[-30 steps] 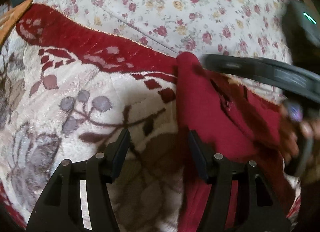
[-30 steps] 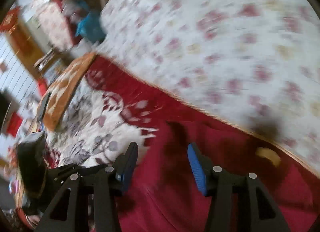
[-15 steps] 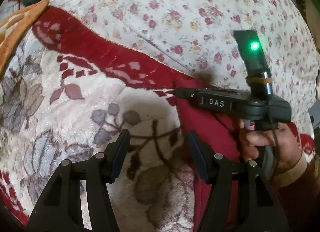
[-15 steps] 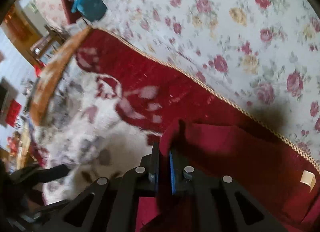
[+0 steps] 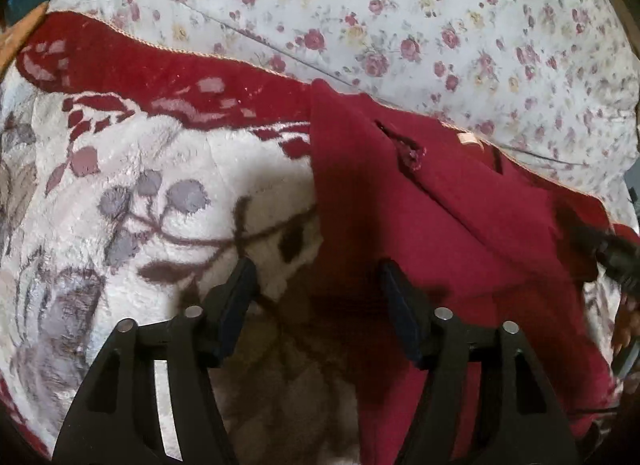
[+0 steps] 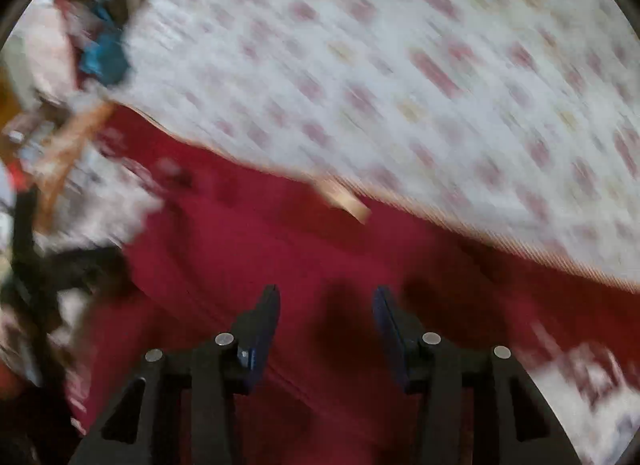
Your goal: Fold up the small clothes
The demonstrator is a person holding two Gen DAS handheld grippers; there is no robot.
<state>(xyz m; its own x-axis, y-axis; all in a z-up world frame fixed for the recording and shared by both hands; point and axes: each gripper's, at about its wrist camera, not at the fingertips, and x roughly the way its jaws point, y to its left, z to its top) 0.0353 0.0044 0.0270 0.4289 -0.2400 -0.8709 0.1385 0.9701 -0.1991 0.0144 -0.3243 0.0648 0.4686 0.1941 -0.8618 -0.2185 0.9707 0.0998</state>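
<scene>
Your right tongs (image 6: pixel 324 305) have let go since half a second ago, when they were clamped on the near corner of the red garment (image 5: pixel 420 225); their blue-padded fingers (image 6: pixel 384 313) now stand apart above the cloth with nothing between them, and that view is smeared by motion. Your left tongs (image 5: pixel 316 285) are spread wide too, gripping nothing, with the right finger over the garment's left edge and the left finger over the plush blanket (image 5: pixel 160 193). No brand or writing can be read in either view; only a small tan tag (image 5: pixel 468 139) shows at the garment's far edge, its face too small to make out. You can see that the garment is a soft, matte, deep-red knit lying flat on the blanket, with a short ragged slit (image 5: pixel 404 149) near its far end. Its long axis runs from the far left corner down toward the near right. The blanket is fuzzy cream with grey leaves and a red border, and beyond it lies a rose-print sheet (image 5: pixel 400 17).
</scene>
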